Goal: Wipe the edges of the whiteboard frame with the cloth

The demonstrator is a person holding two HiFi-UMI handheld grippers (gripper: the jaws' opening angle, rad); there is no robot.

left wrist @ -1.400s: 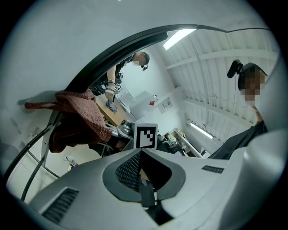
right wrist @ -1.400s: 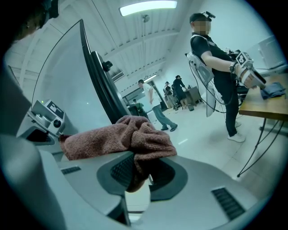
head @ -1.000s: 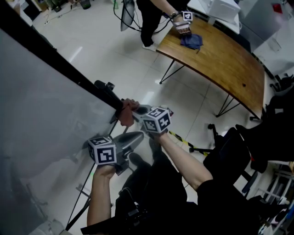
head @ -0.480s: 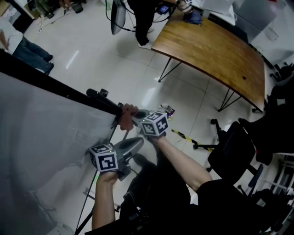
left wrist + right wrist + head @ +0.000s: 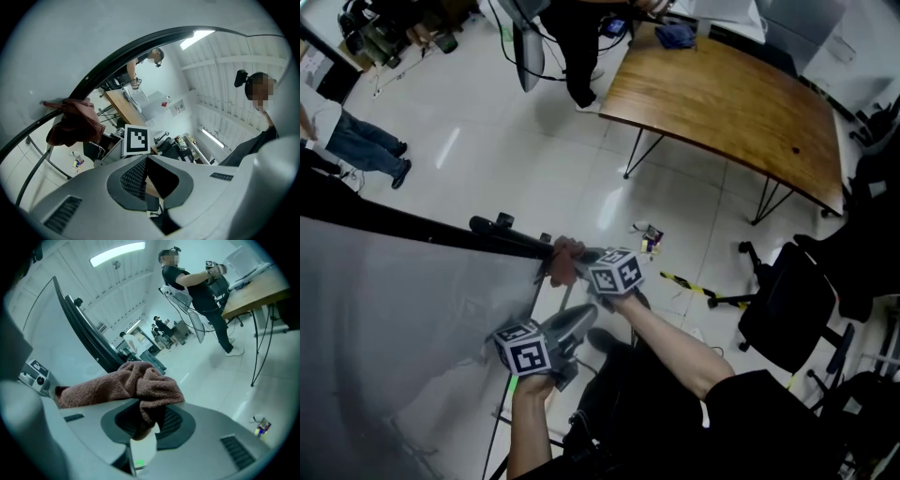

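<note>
Cloth (image 5: 140,380) between right fingers (image 5: 177,422) (left fingers (image 5: 133,177) together)

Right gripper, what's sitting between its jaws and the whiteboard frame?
The reddish-brown cloth: the right gripper pinches it between its jaws, and it bunches up against the black frame, as the right gripper view shows.

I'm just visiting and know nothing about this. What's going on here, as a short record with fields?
Right tool: shut on the reddish-brown terry cloth
Cloth position: against the whiteboard's black frame, at its corner
Left tool: shut, holding nothing
Background: curved wooden table
</note>
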